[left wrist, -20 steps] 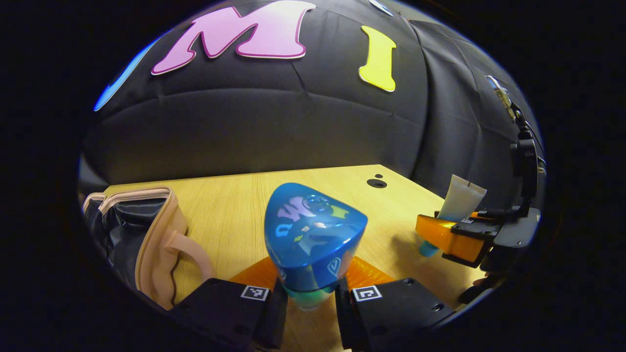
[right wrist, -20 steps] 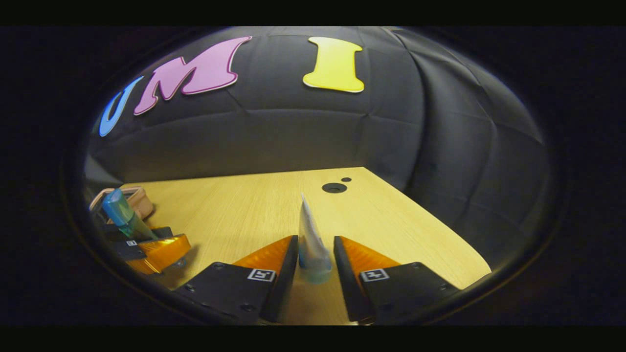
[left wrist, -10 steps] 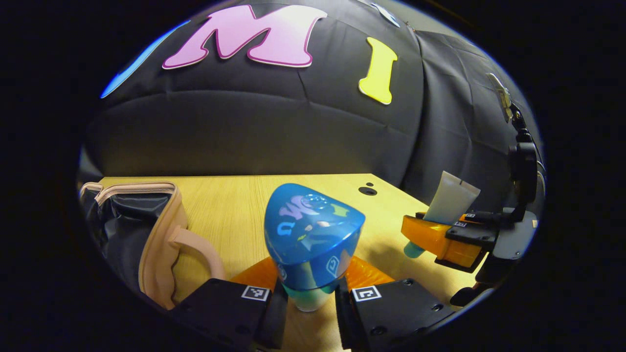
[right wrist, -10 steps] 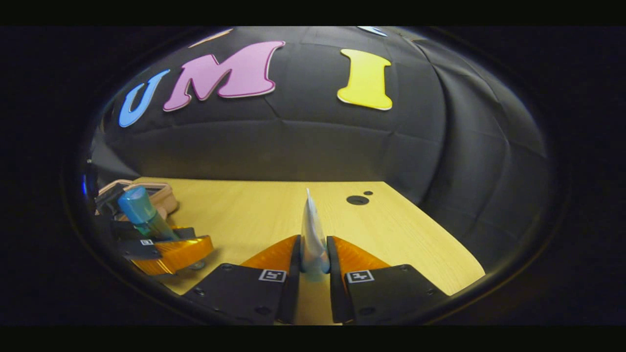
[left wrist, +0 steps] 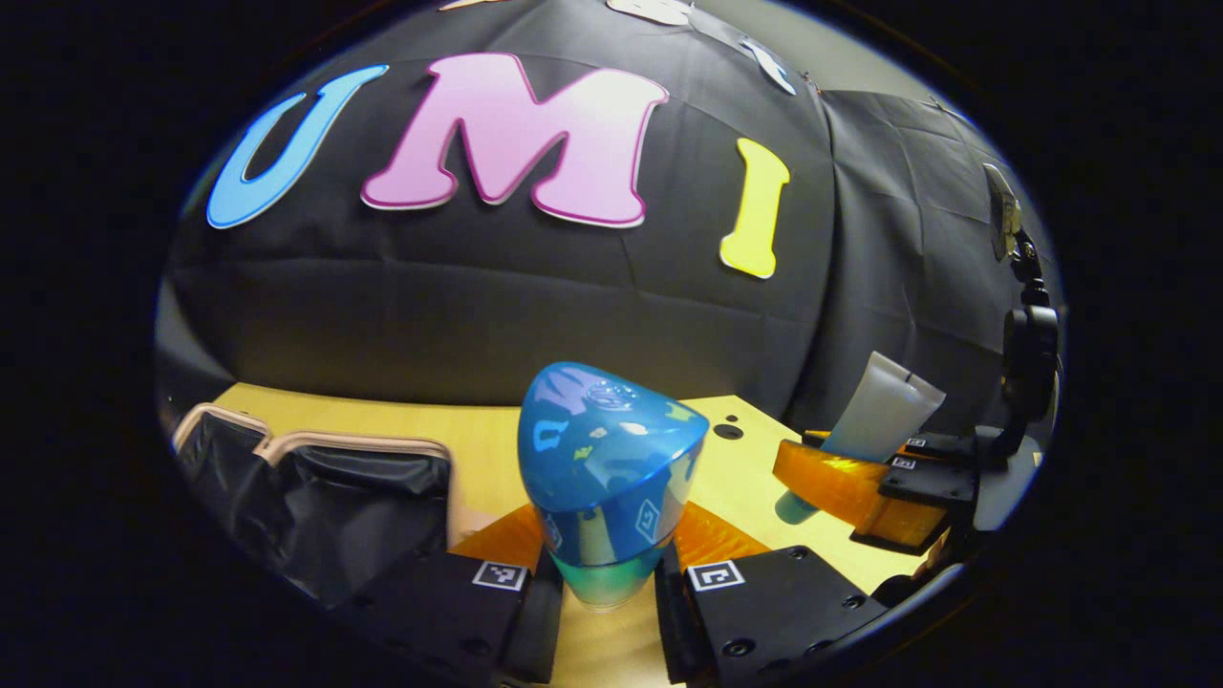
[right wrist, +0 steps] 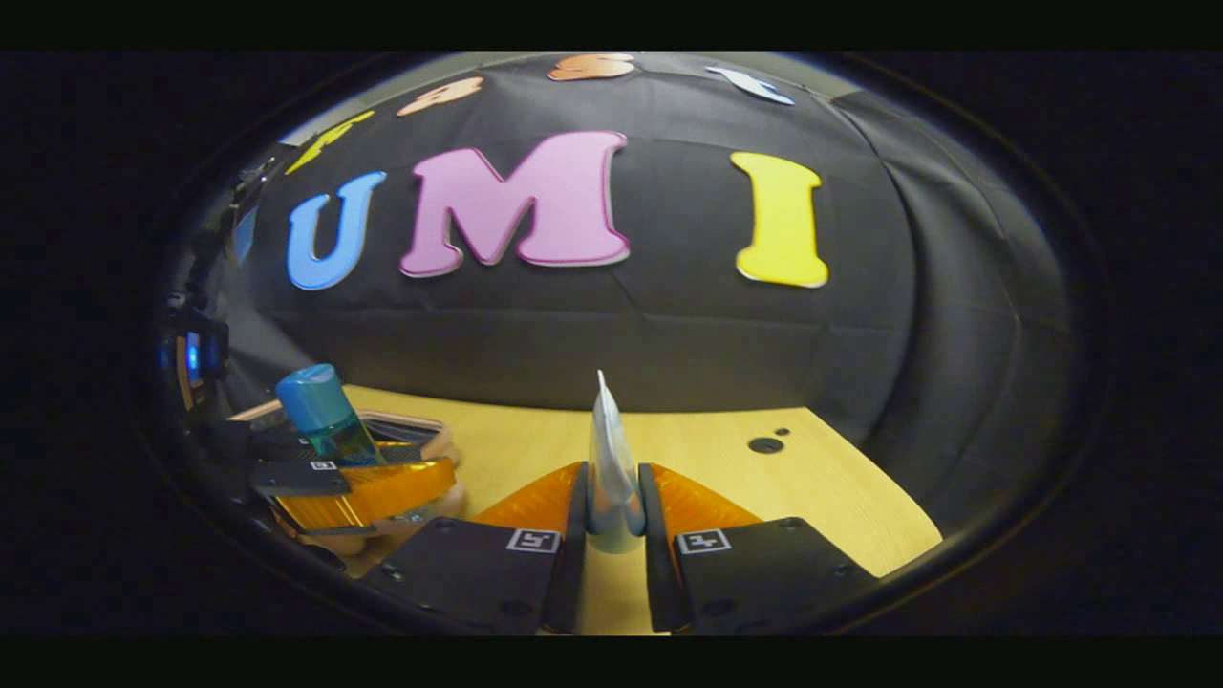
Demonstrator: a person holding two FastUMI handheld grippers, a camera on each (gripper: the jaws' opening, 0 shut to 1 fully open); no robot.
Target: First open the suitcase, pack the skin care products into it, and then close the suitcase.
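Both products lifted, case open to my left

My left tongs (left wrist: 607,583) clamp the blue-capped bottle (left wrist: 607,468) upright; right tongs (right wrist: 611,540) pinch the tube (right wrist: 611,459). The open suitcase (left wrist: 325,497) lies left, nearest the left tongs.

- bench (left wrist: 478,441): light wood top, two dark round holes (right wrist: 765,444) nr far right corner
- suitcase (left wrist: 315,497) lies open on bench's left part, pink rim, dark lining

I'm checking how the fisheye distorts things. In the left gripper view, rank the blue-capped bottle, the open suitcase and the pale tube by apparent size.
1. Open suitcase
2. Blue-capped bottle, close to the camera, so enlarged
3. Pale tube, farther off
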